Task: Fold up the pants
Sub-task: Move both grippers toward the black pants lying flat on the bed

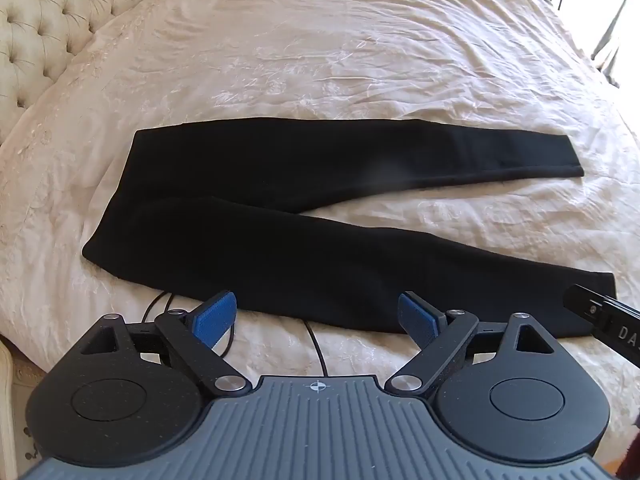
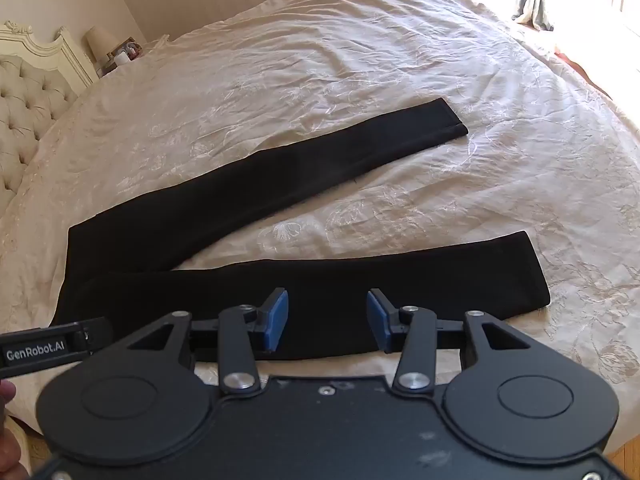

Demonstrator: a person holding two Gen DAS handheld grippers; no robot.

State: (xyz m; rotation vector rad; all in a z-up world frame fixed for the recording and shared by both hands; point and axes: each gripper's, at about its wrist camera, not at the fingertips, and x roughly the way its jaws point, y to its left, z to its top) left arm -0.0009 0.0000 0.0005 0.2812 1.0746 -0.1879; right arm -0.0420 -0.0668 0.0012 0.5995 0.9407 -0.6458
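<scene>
Left gripper (image 1: 318, 320): jaws spread wide, blue pads (image 1: 214, 319) bare, holding nothing and touching nothing; it hangs above the near edge of the bed (image 1: 360, 40). One pair of black pants (image 1: 280, 200) lies flat on the cream bedspread just beyond the pads, waistband to the left, two legs running off to the right and parting in a V. The nearer leg passes directly ahead of the spread jaws; the farther leg lies well beyond it. Two dark cables (image 1: 316, 344) run on the bedspread between the gripper and the pants' near edge. A tufted headboard (image 1: 44, 28) stands at far left. At the right edge of the left wrist view the tip of the right gripper (image 2: 327, 320) shows, near the cuff of the nearer leg. Right gripper: jaws likewise spread, though less widely, blue pads (image 2: 276, 322) bare, nothing pinched. In its own view it sits over the nearer leg, with black cloth filling the gap behind the pads; whether the pads touch the cloth cannot be told. The cuff of that leg lies to its right, the waist end to its left. Count: one pair of pants, two legs, two grippers, one bed.
</scene>
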